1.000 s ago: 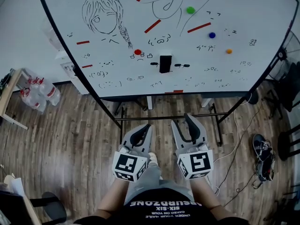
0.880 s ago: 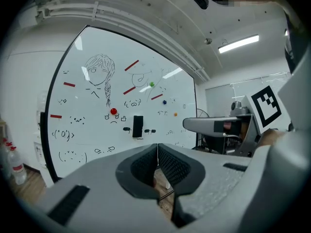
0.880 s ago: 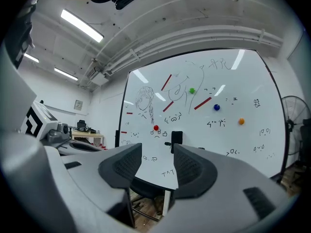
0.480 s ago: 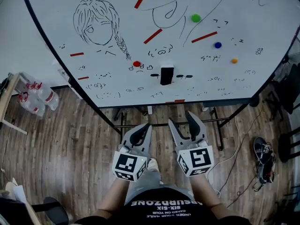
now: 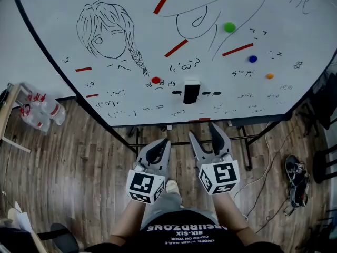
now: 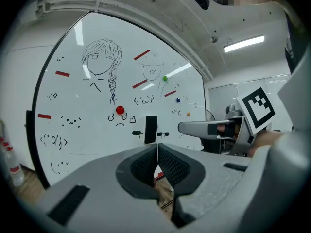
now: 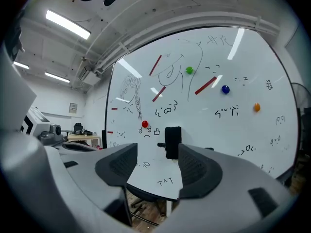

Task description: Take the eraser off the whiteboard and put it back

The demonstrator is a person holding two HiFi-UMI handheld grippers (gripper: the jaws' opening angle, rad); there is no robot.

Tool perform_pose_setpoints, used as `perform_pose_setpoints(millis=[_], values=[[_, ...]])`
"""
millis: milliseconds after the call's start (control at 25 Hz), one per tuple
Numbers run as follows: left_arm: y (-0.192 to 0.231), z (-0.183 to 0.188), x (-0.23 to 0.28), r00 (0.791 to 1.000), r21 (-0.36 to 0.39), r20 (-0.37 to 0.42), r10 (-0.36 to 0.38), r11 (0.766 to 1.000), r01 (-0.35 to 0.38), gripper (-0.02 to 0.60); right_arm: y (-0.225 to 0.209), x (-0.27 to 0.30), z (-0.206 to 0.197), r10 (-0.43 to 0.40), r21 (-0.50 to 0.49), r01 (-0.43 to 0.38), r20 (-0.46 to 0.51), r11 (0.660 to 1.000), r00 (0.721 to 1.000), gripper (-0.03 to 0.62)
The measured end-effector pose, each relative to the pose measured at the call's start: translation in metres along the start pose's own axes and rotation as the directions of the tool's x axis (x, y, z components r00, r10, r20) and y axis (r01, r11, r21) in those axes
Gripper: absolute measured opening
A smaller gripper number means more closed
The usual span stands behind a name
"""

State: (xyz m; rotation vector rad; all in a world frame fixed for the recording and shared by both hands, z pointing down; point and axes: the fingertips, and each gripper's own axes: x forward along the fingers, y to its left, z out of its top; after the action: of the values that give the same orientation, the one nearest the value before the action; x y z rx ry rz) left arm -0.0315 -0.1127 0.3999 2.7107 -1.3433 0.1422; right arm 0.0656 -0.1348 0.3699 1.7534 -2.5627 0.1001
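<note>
A black eraser (image 5: 191, 92) clings to the lower middle of the whiteboard (image 5: 131, 15), among small doodles. It also shows as a dark upright block in the left gripper view (image 6: 151, 128) and in the right gripper view (image 7: 173, 141). My right gripper (image 5: 206, 135) points at the board below the eraser, well short of it; its jaws are opening with nothing between them (image 7: 156, 166). My left gripper (image 5: 159, 145) hangs beside it, jaws pressed together and empty (image 6: 157, 160).
Round magnets dot the board: red (image 5: 155, 80), green (image 5: 229, 27), blue (image 5: 253, 58), orange (image 5: 269, 76). The board's stand (image 5: 174, 139) and legs lie just ahead of the grippers. Plastic bottles (image 5: 41, 109) sit at the left, shoes (image 5: 296, 179) and cables at the right.
Both grippers have come closer to the whiteboard, which now fills more of the head view. The right gripper's jaws have spread apart; the left stays shut.
</note>
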Motion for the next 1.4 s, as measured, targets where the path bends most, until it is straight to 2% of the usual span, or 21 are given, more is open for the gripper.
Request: perform_pose_setpoints(millis=[600,1400], values=[[0.037,0.010,0.034,1.000,-0.004,0.016,-0.014,1.000,0.014,0.009,-0.020,0.059,-0.012,-0.058,-0.006,0.058,-0.056,0.998,0.997,0.264],[0.075,0.004,0.087,0.998,0.014,-0.004,-0.067,0.998,0.067,0.009,-0.051,0.131,-0.022,-0.144,0.012,0.145,-0.061,0.989,0.988,0.285]])
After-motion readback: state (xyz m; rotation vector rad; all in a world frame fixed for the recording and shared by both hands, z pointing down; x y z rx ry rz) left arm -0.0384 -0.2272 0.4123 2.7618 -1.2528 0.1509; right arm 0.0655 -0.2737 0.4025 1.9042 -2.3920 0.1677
